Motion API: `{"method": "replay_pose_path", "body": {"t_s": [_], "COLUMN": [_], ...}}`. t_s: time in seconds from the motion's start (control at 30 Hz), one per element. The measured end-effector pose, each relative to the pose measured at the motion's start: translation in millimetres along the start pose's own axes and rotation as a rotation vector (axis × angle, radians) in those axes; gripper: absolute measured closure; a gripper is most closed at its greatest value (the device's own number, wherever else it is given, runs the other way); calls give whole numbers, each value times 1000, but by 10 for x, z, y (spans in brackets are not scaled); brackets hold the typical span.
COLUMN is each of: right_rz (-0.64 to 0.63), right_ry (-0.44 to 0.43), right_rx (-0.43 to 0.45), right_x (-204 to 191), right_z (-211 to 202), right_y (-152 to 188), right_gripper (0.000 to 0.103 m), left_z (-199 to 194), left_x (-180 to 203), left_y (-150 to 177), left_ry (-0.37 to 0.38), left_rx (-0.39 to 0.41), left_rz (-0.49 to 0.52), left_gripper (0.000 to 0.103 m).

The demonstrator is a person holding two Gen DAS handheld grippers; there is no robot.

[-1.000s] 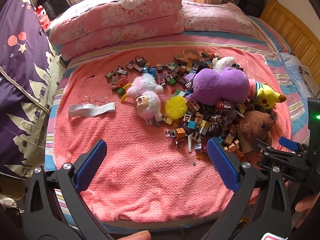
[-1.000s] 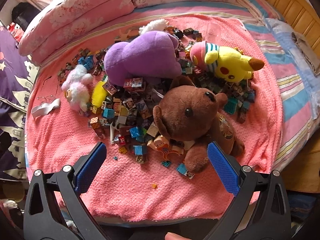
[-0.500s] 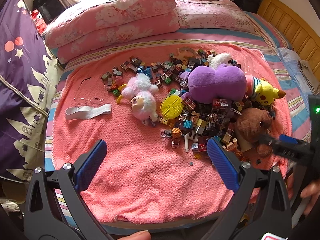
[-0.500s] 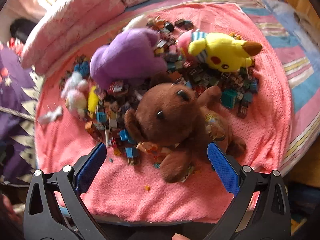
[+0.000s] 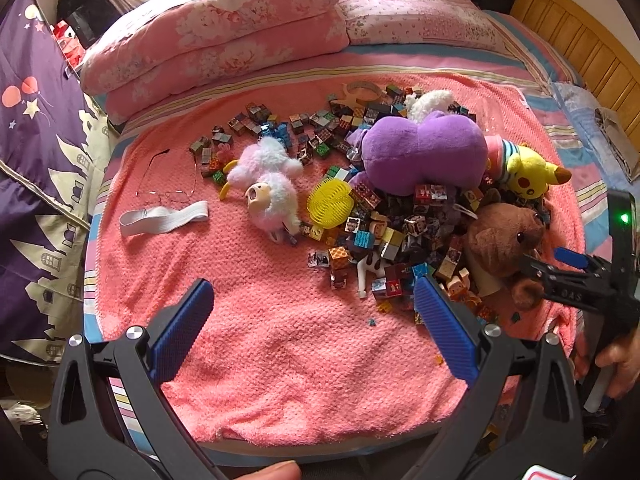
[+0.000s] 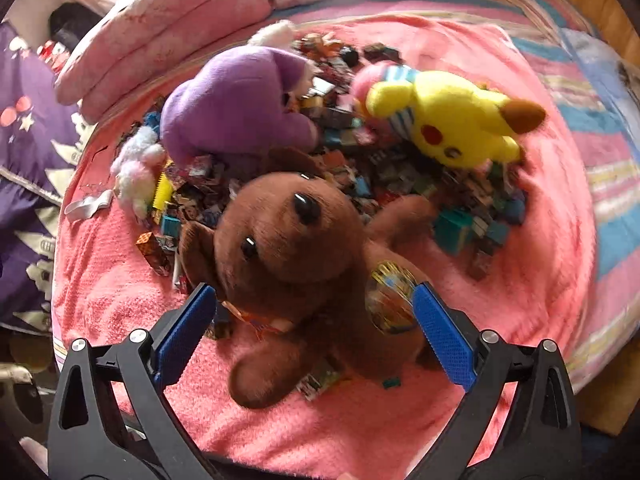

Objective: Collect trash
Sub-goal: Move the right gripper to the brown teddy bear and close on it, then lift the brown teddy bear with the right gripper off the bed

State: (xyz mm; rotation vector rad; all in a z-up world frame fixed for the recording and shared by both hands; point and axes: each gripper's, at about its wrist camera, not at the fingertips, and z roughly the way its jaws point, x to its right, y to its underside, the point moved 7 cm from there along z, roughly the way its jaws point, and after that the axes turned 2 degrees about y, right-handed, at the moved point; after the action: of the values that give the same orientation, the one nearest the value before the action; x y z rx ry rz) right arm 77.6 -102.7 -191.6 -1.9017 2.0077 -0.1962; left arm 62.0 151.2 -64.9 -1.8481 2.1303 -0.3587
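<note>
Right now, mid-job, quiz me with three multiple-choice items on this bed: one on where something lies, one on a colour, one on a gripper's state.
1. Where does the white elastic band lie?
A. on the pillows
B. on the pink blanket, beside the eyeglasses
C. under the purple plush

2. What colour is the round spiky brush?
A. yellow
B. green
C. blue

3. What state is the right gripper in?
A. shut on a block
B. out of view
C. open, its fingers either side of the brown bear

Answers: 1 B, the band sits just below the glasses; 2 A, it is bright yellow; 3 C, both blue pads stand wide apart around the bear.
</note>
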Motion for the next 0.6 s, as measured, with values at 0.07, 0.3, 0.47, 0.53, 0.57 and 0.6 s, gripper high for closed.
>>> {"method": "replay_pose_path", "body": {"t_s": [0.07,0.3,0.47,0.53,0.57,0.6], "right_rz": [-53,-166,-241,-249,-254,-256], "right_ry": [-1,32,28,21,18,16], "right_rx": [6,-40,-51,-48,-47,-49], "right_x": [-81,-251,-374,-381,-383,-387], "right_z": [90,439,579,609,637,659], "right_y": [-50,-165,-164,-179,-186,-189], "right_gripper": [7,8,8,8,8,7], "left_z": [11,71,120,147,154,174], "left_x": [6,30,42,35,36,40], "left_y": [3,4,-2,-5,-4,3], "left_ry": [-5,-25,-47,-59,-61,-67], "left_rx": [-7,-22,-35,-41,-45,-52], "left_rz": [-3,-30,-50,-61,-64,-71], "left_gripper": [7,7,7,7,7,7]}}
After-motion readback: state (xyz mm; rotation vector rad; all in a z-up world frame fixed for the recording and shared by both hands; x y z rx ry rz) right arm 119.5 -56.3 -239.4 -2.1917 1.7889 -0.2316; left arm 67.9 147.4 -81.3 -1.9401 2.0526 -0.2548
